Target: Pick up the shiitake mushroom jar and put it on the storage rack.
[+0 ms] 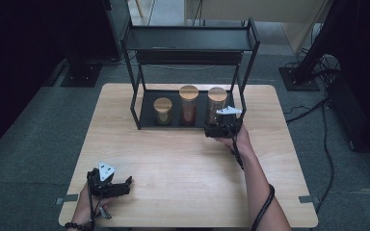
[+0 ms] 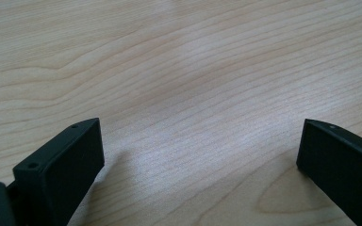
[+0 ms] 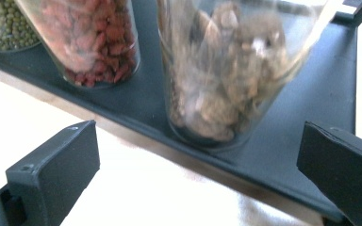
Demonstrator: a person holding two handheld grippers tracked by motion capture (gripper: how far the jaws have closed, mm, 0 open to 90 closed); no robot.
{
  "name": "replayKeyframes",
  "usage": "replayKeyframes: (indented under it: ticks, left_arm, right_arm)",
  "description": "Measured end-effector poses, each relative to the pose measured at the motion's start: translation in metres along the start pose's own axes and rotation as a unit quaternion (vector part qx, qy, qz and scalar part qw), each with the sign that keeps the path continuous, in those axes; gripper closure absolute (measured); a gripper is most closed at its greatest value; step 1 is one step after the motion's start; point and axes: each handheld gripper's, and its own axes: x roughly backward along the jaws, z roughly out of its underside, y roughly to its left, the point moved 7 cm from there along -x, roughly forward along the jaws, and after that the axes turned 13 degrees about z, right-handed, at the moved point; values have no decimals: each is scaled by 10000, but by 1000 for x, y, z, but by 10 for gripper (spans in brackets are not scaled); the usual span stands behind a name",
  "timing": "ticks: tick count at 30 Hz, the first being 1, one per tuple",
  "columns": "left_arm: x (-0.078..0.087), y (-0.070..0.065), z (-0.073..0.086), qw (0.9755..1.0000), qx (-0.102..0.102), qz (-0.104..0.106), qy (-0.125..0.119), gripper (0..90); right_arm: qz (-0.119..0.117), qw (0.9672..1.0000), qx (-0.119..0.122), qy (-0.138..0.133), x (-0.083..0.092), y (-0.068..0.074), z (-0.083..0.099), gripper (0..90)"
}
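So the right gripper (image 1: 220, 129) sits at the front edge of the rack (image 1: 137, 98), jaws spread wide with nothing between them, lined up on the rightmost jar (image 3: 226, 70) standing on the bottom shelf. Looks like the reach-in step: next it needs to push forward around the glass and squeeze. Left gripper (image 1: 125, 185) rests spread on the desk (image 1: 183, 163).
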Motion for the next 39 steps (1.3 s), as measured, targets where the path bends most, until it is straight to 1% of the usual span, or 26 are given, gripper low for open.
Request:
replayKeyframes:
  ticks: [7,14,22,25,27,34,39]
  left_arm:
    - [0,0,0,10000,5,12,8,14]
    - [0,0,0,10000,-10,3,7,14]
    - [0,0,0,10000,-13,1,-5,14]
    - [0,0,0,10000,-13,2,-4,14]
    - [0,0,0,10000,-13,3,-2,14]
    - [0,0,0,10000,-7,12,-1,14]
    - [0,0,0,10000,-12,2,0,14]
  right_arm:
    - [55,10000,-13,52,1,-3,17,0]
    - [71,9999,-57,87,4,-1,35,0]
    - [151,9997,-79,195,5,-7,52,0]
    - [168,9995,-123,233,7,-9,56,0]
    - [195,9994,-197,196,10,-10,58,0]
    - [195,9993,-100,290,15,-9,64,0]
    - [178,9990,-123,390,17,-12,69,0]
